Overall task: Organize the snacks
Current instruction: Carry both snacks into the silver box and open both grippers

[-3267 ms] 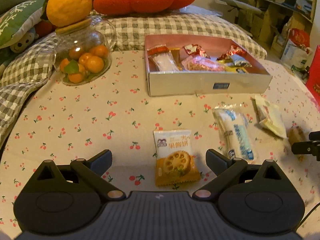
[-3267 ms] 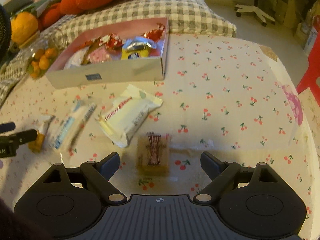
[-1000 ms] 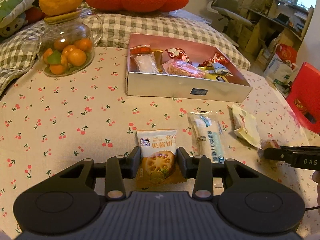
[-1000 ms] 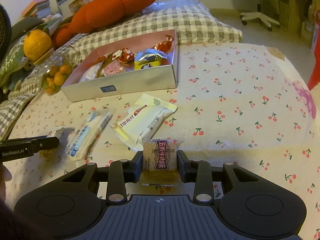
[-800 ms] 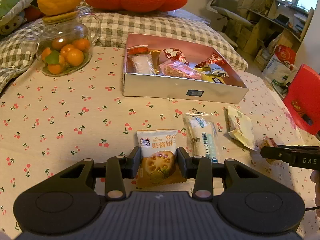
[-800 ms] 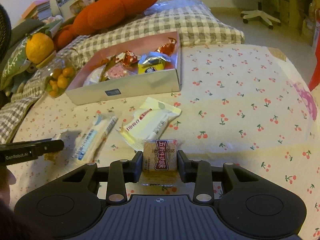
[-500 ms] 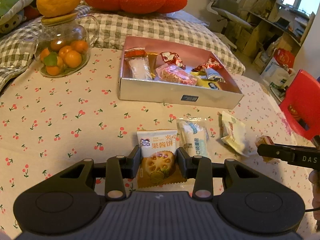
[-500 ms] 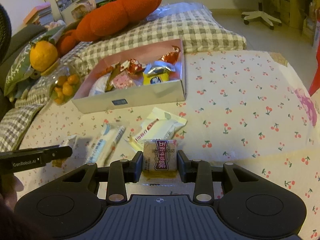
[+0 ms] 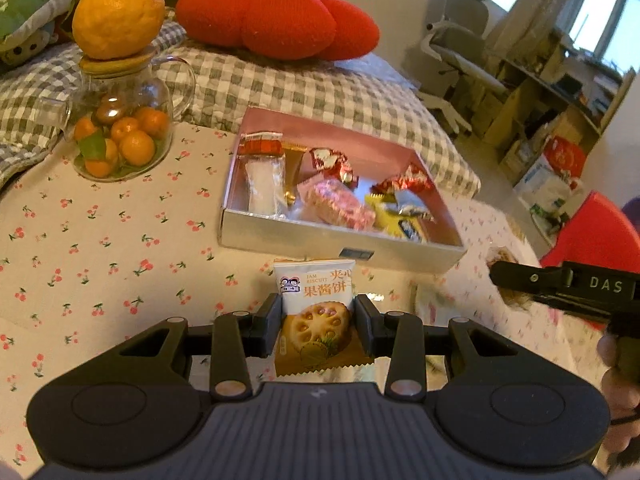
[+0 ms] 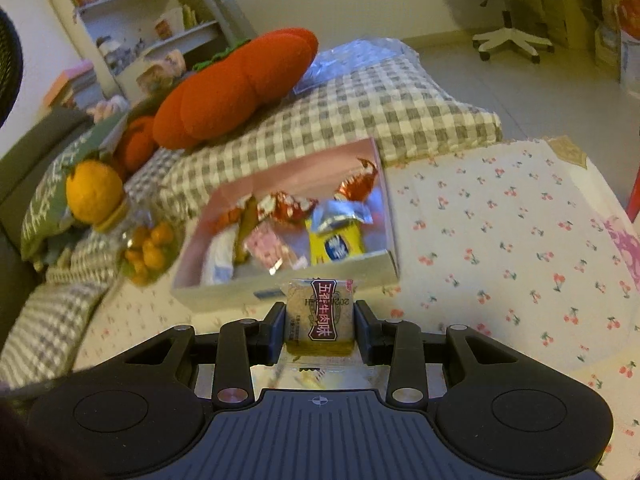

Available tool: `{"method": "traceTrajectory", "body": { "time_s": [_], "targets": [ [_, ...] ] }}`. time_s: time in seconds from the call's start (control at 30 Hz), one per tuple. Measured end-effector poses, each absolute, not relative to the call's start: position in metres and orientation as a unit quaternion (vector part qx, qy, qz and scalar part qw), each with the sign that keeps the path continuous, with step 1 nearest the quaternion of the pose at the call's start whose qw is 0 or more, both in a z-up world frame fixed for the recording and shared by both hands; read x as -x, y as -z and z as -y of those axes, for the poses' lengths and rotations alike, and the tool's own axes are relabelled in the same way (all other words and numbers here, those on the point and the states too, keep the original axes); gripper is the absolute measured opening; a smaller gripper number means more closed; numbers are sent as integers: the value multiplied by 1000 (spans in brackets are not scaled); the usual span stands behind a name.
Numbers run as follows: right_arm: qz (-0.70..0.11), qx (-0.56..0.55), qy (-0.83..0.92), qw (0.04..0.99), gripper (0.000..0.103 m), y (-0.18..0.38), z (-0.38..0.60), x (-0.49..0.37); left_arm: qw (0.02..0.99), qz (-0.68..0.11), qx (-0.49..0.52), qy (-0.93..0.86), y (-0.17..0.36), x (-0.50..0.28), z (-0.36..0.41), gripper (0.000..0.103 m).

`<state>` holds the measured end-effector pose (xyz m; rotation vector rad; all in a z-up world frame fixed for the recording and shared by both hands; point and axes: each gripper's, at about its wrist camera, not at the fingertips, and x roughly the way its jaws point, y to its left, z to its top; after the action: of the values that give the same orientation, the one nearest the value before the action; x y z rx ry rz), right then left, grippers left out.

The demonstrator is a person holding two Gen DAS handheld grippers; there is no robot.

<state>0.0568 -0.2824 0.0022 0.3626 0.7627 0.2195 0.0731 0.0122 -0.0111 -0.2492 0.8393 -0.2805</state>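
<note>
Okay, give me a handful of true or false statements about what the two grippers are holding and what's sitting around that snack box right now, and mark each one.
1. The left gripper is shut on a jam biscuit packet. True.
2. The right gripper is open with nothing in it. False: it is shut on a small brown snack packet.
3. The snack box already holds several wrapped snacks. True.
4. The glass jar holds red apples. False: it holds small oranges, with a large orange fruit on its lid.
5. The jam biscuit packet lies inside the box. False: it is held in front of the box.
</note>
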Motion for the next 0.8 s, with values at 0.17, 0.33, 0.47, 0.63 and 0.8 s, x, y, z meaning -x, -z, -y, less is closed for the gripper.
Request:
{"method": "traceTrajectory", "body": {
  "time_s": [0.17, 0.33, 0.47, 0.63, 0.8],
  "targets": [
    [-369, -206, -106, 900, 34, -6, 277, -76, 893, -401, 157, 128, 7, -86, -10, 36],
    [-365, -218, -99, 899, 34, -10, 277, -105, 888, -395, 203, 120, 1, -99, -13, 36],
    [-366, -232, -94, 896, 34, -7, 281, -135, 885, -393, 221, 113, 2, -107, -17, 36],
    [-355, -256, -87, 895, 35, 1, 286, -163, 888, -389, 224, 102, 3, -115, -19, 36],
    [-352, -299, -98, 881, 35, 13, 296, -190, 893, -386, 209, 98, 4, -120, -13, 36]
  ]
}}
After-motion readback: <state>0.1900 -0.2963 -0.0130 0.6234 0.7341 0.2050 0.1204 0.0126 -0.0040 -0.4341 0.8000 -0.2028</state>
